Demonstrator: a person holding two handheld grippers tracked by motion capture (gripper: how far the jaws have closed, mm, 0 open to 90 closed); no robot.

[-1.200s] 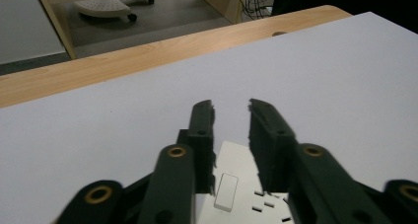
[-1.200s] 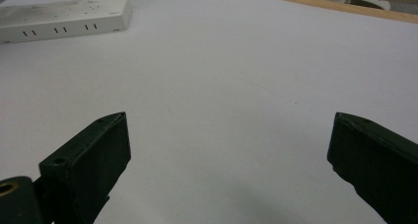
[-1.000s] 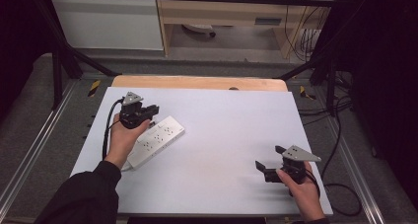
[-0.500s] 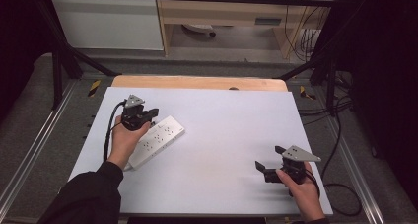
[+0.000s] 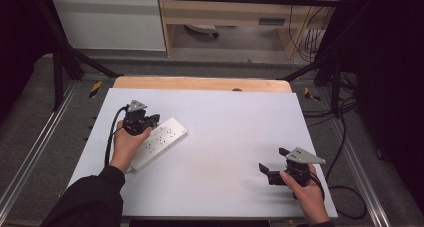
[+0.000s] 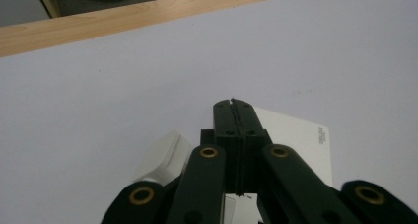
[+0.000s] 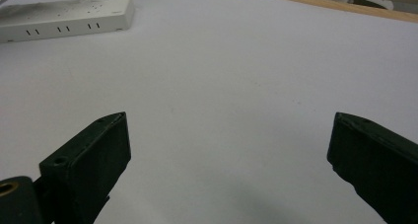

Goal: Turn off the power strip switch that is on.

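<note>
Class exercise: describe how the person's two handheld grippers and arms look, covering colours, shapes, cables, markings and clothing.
Both the left gripper and right gripper are black, each topped by a grey three-cornered plate. Brass-coloured rivets mark the linkages in the left gripper view. A black cable trails from each. A dark sleeve covers the left forearm.

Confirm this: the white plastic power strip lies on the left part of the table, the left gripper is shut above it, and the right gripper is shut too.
Not quite. The right gripper is open: the right gripper view shows its jaws wide apart over bare table. The white plastic power strip and the shut left gripper are as stated.
</note>
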